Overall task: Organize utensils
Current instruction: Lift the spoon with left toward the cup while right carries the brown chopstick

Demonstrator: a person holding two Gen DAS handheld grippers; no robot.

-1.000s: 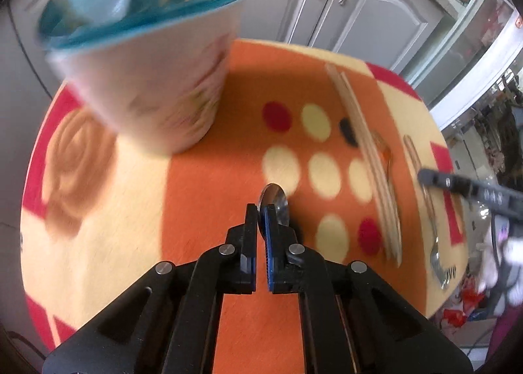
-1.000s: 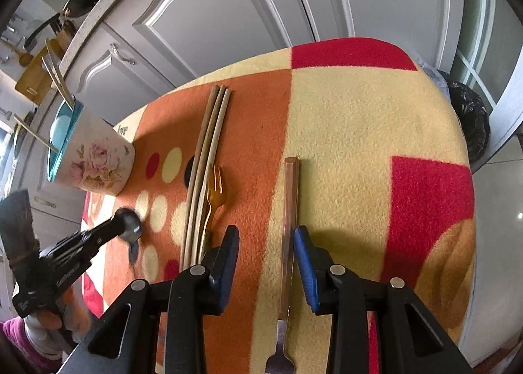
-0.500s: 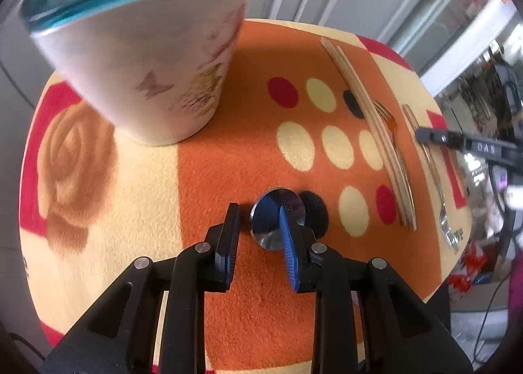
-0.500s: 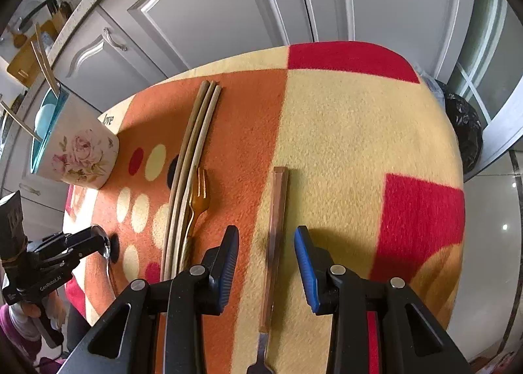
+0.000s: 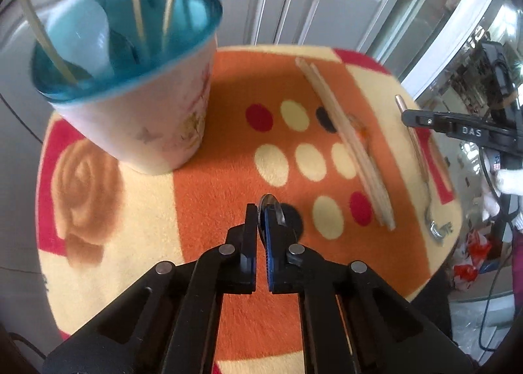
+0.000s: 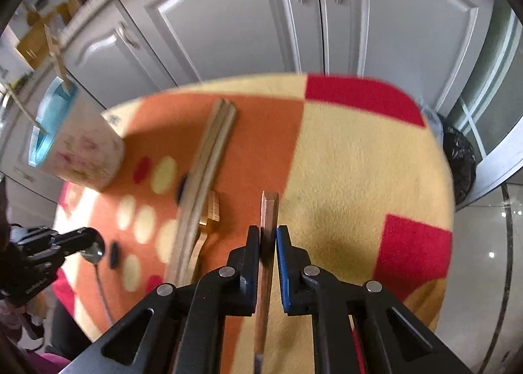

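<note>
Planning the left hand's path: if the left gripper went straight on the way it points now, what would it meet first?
Probably the orange patterned tablecloth just ahead of the left gripper, shut on a silver spoon. The floral cup sits off to the left, though depth is unclear.

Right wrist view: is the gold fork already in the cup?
No, the gold fork lies on the cloth beside the chopsticks, apart from the cup.

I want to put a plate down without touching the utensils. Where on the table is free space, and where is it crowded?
Free: the yellow and red cloth right of the copper handle, up to the table edge; also the rose patch in front of the cup. Crowded: the spotted middle, with the chopsticks and gold fork.
</note>
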